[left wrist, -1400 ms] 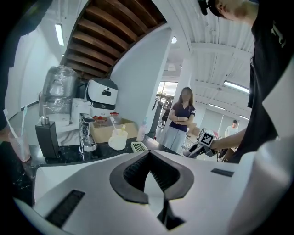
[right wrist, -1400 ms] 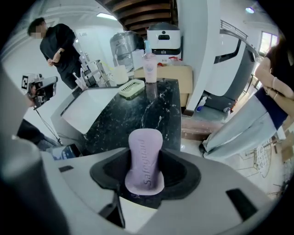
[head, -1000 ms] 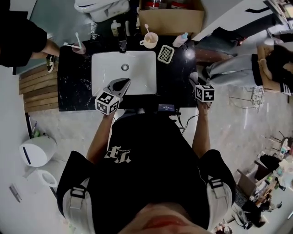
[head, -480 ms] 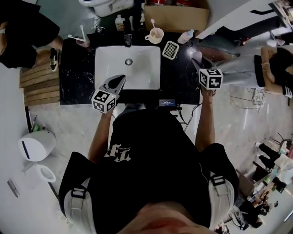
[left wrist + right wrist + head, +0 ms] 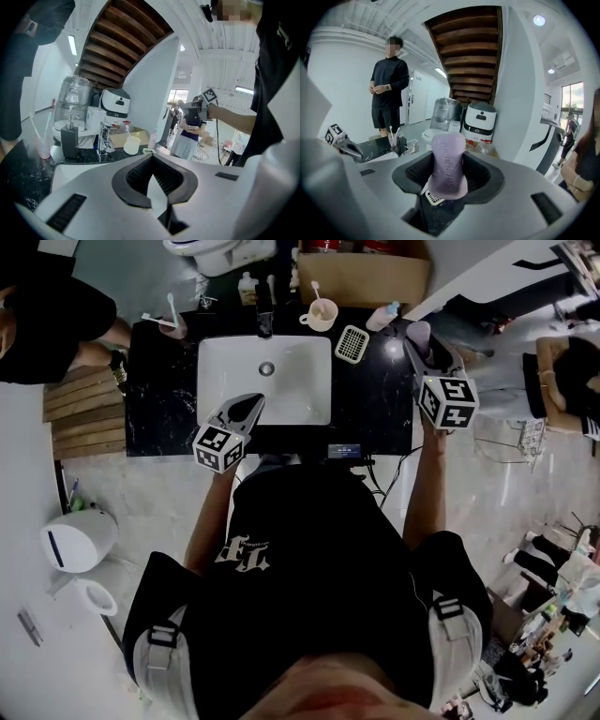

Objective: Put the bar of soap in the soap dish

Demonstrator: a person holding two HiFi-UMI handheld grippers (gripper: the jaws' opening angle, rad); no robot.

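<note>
The person is standing at the black counter (image 5: 370, 409) with the bar of soap already picked up, so I'd say the carry to the dish is the step in hand, and the placing itself is not yet done. The right gripper (image 5: 423, 339) is clamping the lilac bar of soap (image 5: 447, 159) between its pads, gripping it by the flanks so that it is standing on end and poking out past the jaws. It is hanging in the air over the right end of the counter. The white slatted soap dish (image 5: 352, 343) is sitting empty on the counter between the sink (image 5: 265, 381) and that gripper, just in front of a cup (image 5: 319, 313), and the soap is clearly apart from it. From the right gripper view the dish is showing just under the lower end of the bar. The left gripper (image 5: 152, 159) is hovering over the near edge of the sink with its jaws closed and nothing between them, taking no part. To my eye the next move is calling for the right gripper to swing left over the dish, tip the bar flat and lower it onto the slats before the jaws are let go. If it is released on end, I'd expect the bar to topple or skid off onto the counter.
</note>
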